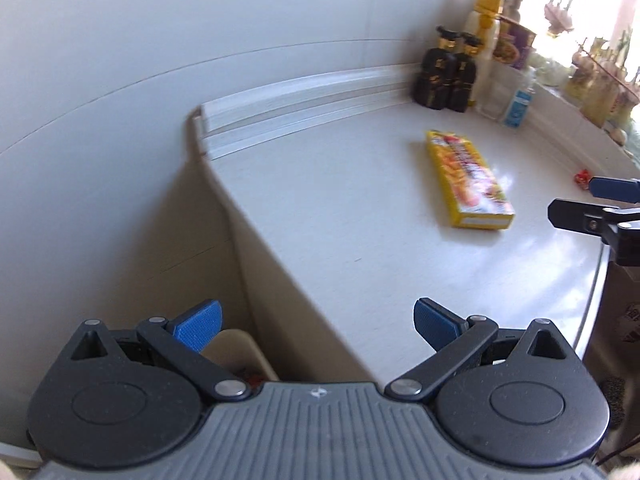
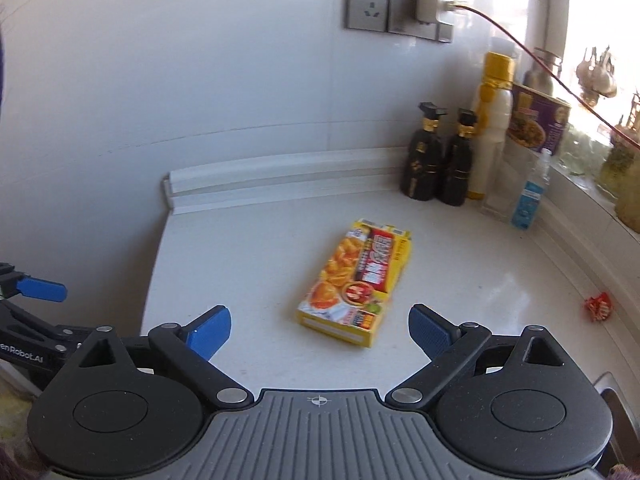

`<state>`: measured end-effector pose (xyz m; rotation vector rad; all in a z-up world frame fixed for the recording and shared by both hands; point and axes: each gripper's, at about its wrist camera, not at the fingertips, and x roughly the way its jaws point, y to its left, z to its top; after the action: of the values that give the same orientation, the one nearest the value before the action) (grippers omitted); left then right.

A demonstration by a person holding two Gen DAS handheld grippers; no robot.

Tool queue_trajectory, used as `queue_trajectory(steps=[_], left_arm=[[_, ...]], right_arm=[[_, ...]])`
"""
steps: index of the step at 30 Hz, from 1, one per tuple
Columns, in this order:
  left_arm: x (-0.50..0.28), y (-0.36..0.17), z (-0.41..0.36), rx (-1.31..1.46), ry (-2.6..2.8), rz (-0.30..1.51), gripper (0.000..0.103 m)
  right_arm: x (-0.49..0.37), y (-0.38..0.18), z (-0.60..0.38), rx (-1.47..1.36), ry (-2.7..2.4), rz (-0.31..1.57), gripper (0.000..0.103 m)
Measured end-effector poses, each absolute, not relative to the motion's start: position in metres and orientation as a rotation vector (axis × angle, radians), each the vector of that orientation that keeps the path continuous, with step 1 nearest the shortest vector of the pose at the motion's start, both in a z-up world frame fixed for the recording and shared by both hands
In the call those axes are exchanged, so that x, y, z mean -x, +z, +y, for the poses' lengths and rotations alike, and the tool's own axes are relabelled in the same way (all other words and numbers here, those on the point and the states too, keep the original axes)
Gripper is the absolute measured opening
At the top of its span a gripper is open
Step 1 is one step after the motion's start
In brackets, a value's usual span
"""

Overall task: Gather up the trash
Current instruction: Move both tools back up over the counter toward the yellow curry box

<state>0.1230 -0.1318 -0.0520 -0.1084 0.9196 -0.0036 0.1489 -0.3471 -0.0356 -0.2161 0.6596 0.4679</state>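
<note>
Since neither gripper holds anything, the right gripper [image 2: 320, 330] points at the yellow box [image 2: 356, 284] lying flat mid-bench [image 2: 240, 248], fingers spread wide to span it; the left gripper [image 1: 318, 326] gapes equally empty above the bin [image 1: 240, 350]; a red wrapper [image 2: 599, 306] lies well apart near the bench edge.

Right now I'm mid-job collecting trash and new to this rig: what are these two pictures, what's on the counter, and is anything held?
There is no robot arm: a person holds a two-finger gripper in each hand, with a fisheye camera on each looking along its fingers. One picture is from the left gripper, the other from the right gripper. Both stand open and hold nothing. On the white counter a yellow food box lies flat, and a small red wrapper lies near the right edge. Two black bottles and other containers stand in the back corner. A bin shows below the counter's left end.
</note>
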Motion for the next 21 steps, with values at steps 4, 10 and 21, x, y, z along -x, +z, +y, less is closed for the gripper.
queue_trajectory(steps=[4,10,21], left_arm=[[-0.140,-0.044,-0.160,0.074,-0.057,0.912,0.103],[-0.169,-0.035,-0.205,0.007,-0.123,0.884,0.103],[-0.221,-0.041,-0.265,-0.024,-0.134,0.861,0.103]], right_arm=[[-0.162,-0.035,-0.380,0.179,0.390,0.646,0.098],[-0.188,-0.041,-0.426,0.138,0.291,0.639,0.098],[-0.244,-0.057,-0.501,0.066,0.106,0.626,0.098]])
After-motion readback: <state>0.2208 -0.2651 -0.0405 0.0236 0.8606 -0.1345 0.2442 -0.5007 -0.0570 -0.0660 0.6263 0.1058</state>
